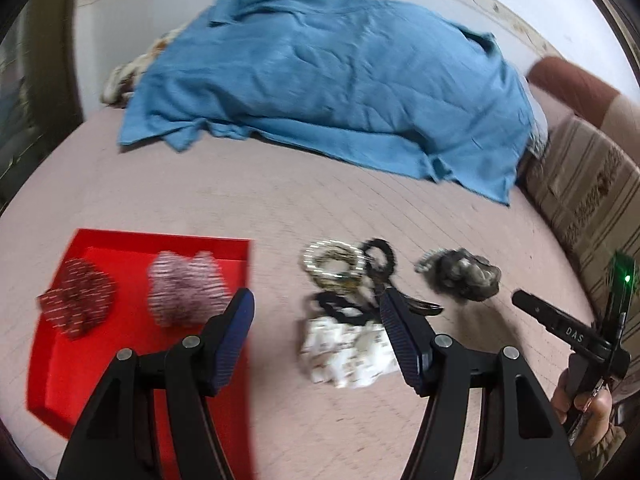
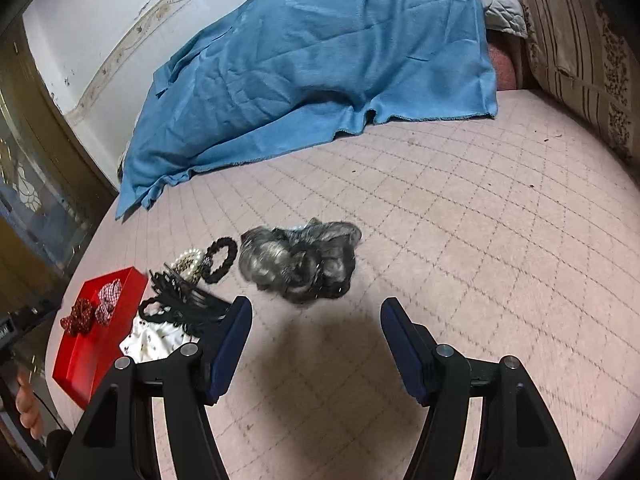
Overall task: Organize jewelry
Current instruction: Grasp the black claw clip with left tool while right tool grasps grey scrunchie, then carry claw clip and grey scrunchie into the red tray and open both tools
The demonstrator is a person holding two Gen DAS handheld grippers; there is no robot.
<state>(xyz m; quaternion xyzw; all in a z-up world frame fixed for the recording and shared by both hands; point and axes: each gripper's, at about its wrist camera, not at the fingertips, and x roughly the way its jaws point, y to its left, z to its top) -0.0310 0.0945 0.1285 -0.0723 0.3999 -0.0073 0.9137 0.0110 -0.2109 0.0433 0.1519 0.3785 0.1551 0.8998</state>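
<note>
Red tray (image 1: 60, 360) sits at the mattress's (image 2: 460, 240) left edge, holding a dark red scrunchie (image 1: 78, 300) and a pink striped one (image 1: 186, 288) side by side. Just right of the tray lies a heap: pearl bracelets (image 1: 332, 266), a black scrunchie (image 1: 380, 258), black hairbands (image 2: 188, 304) and a white printed scrunchie (image 1: 346, 354). A grey scrunchie (image 2: 298, 262) lies apart, further right. Left gripper (image 1: 316, 308) hovers with jaws wide and empty over the heap. Right gripper (image 2: 316, 316) is likewise wide and empty, near the grey scrunchie. A blue cloth (image 1: 332, 80) covers the mattress's far side.
</note>
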